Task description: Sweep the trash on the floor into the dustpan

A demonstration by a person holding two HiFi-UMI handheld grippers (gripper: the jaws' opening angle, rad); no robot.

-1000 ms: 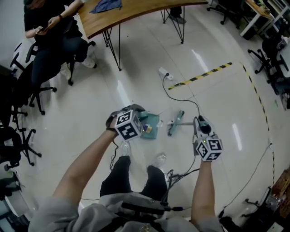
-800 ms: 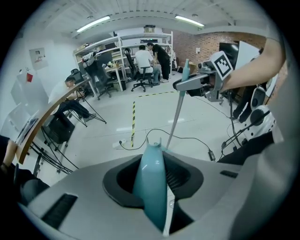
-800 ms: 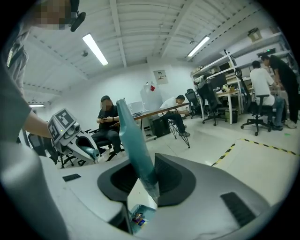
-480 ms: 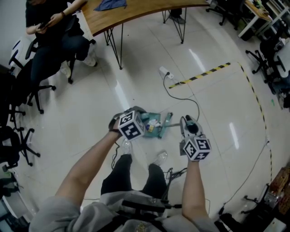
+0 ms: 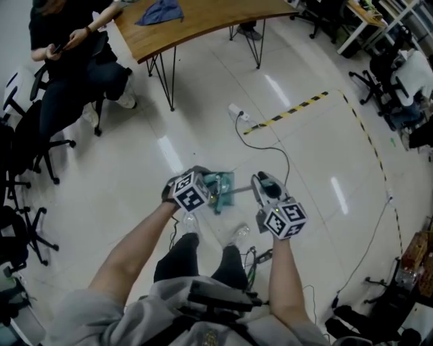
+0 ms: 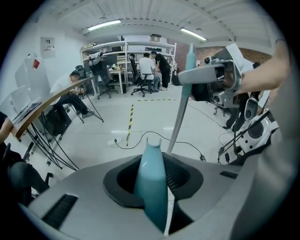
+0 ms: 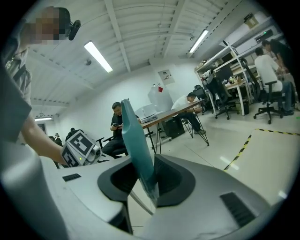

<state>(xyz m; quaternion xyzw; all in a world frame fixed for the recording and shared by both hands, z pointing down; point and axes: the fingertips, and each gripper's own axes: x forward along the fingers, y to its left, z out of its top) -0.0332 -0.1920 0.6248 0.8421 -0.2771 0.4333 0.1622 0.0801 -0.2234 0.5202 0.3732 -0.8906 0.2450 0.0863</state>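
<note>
My left gripper (image 5: 205,180) is shut on the teal handle (image 6: 151,173) of the teal dustpan (image 5: 224,182), which sits low over the floor in front of my feet. In the pan lie small bits of trash (image 5: 216,194). My right gripper (image 5: 261,184) is shut on the teal grip (image 7: 136,140) of the broom, close to the right of the pan. The broom's thin grey shaft (image 6: 180,117) runs down from that gripper (image 6: 220,84) toward the pan. The broom's head is hidden. The left gripper's marker cube (image 7: 79,147) shows in the right gripper view.
A power strip (image 5: 235,110) with a black cable lies beyond the pan, beside yellow-black floor tape (image 5: 291,113). A wooden table (image 5: 196,20) stands farther off, a seated person (image 5: 64,61) and office chairs at the left. My shoes (image 5: 238,235) and more cables are just below the grippers.
The right gripper has carried the broom leftward, from well right of the dustpan to right beside it. The left gripper with the pan has shifted slightly.
</note>
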